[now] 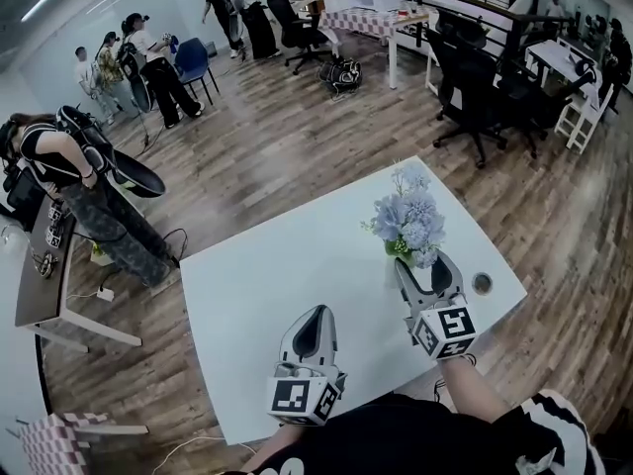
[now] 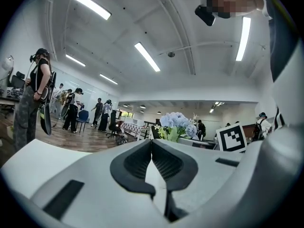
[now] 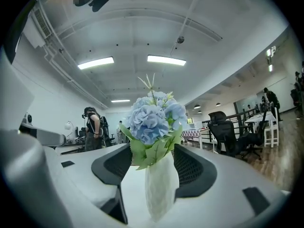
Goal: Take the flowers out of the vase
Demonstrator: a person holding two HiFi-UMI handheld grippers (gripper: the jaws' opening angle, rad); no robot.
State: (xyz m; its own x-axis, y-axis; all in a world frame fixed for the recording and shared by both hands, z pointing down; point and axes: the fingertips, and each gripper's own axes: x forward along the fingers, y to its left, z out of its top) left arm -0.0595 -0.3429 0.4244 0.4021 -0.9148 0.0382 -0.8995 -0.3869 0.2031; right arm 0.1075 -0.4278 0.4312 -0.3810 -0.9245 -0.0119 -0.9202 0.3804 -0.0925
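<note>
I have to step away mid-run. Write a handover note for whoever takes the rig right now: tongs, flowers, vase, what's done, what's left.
Left tongs: shut, empty, over the white table, left of the vase.
Right tongs: open, one jaw on each side of the white vase, not pressing it.
Flowers: blue bunch, upright in the vase, near the table's far right edge.
Done: nothing removed yet.
Left: probably steady the vase with the right tongs, grip the stems, lift the flowers out.
</note>
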